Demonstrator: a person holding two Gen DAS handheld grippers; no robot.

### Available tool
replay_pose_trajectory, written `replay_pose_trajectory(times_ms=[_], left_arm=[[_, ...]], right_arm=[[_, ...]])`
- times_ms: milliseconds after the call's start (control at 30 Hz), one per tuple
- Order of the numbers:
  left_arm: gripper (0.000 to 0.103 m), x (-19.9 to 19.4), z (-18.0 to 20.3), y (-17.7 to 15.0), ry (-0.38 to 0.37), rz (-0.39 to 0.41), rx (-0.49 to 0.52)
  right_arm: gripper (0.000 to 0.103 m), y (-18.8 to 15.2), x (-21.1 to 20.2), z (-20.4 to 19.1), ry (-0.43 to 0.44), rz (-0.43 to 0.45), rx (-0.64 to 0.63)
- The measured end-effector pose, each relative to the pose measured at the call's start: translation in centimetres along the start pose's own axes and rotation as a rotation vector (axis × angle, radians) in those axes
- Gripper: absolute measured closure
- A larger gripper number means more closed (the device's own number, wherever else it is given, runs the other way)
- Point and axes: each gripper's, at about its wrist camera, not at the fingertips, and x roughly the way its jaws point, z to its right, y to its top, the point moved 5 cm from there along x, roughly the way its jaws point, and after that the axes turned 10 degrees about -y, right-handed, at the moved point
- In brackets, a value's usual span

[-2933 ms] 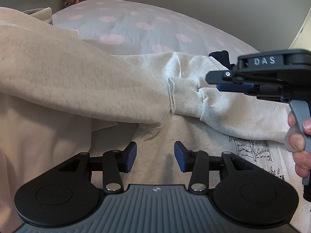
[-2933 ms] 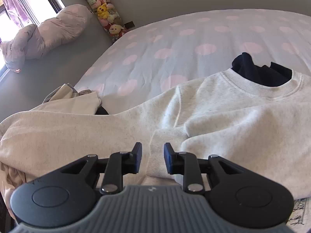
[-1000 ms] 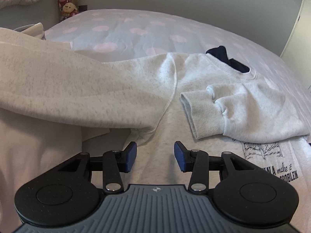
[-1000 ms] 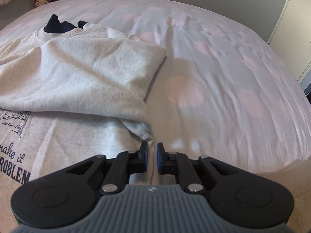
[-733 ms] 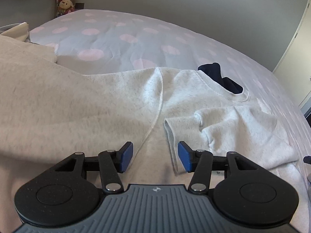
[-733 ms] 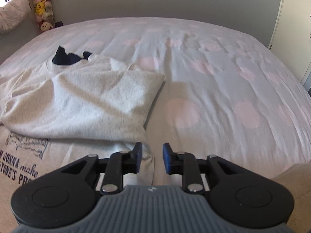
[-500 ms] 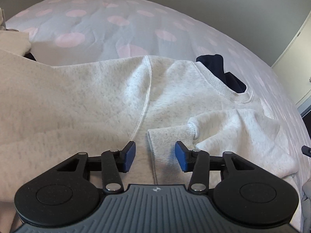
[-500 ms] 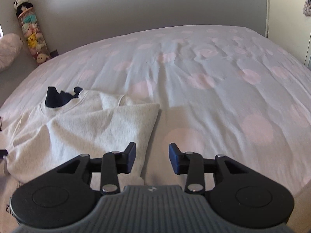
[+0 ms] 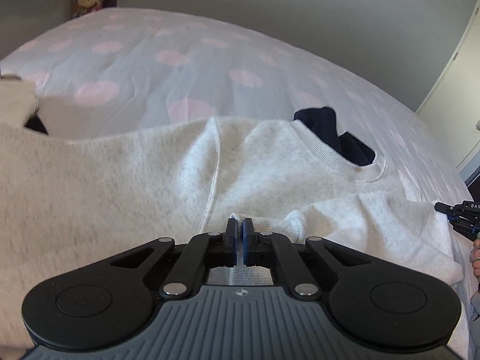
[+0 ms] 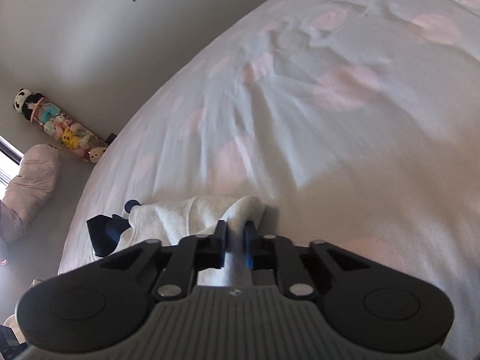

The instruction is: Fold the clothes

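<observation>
The sweatshirt (image 9: 270, 168) lies crosswise ahead; the left tool (image 9: 239, 230) has just clenched its cuff (image 9: 267, 225), the right tool (image 10: 237, 234) its far fold.

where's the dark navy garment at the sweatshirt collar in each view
Left wrist: the navy garment sits right of centre, upper middle, poking out of the grey sweatshirt neckline.
Right wrist: navy garment at lower left, beside the sweatshirt's collar.
Shared landmark: the pink-dotted bedspread behind it.
</observation>
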Motion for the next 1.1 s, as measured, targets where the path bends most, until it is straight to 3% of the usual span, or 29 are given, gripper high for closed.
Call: replay_pose_trajectory(times_ms=[100,200,333,467,500,567,733,833,1000,1100], left_arm=[[0.102,-0.8,0.7,2.5,0.019,0.064,0.052],[0.102,0.7,-0.6,3.7,0.114,0.028,0.075],[0.102,2.9,-2.2,2.0,0.142,-0.077,0.086],[0.099,2.2,-2.6,1.2,0.121,-0.047,0.068],[0.094,1.8,-2.7,1.1,0.114,-0.038,0.053],[0.08,0.8,-2.5,0.7,0.11,-0.029,0.055],[0.079,-1.6,-1.2,-0.8,0.086,-0.024,0.064],[0.079,-2.7,-0.3,-1.6,0.097,-0.049,0.094],[0.079,-3.8,1.8,-1.5,0.128,-0.076,0.164],[0.079,-4.1,3.5,-1.4,0.139,-0.086,0.193]], right_arm=[[0.096,0.6,-0.6,-1.0,-0.026,0.055,-0.079],[0.096,0.7,-0.5,-1.2,-0.058,0.062,-0.118],[0.095,0.0,0.0,-0.6,-0.079,0.037,-0.131],[0.072,-0.5,-2.0,-0.3,-0.086,0.035,-0.175],[0.073,-0.7,-2.9,-0.4,-0.077,0.039,-0.196],[0.073,-1.7,-4.8,-0.8,-0.06,0.038,-0.244],[0.07,-6.4,-9.9,-0.7,-0.05,0.036,-0.293],[0.067,-9.5,-12.4,-0.3,-0.096,0.072,-0.372],[0.069,-13.3,-13.3,0.0,-0.17,0.091,-0.542],[0.069,-13.9,-12.8,-0.9,-0.16,0.108,-0.626]])
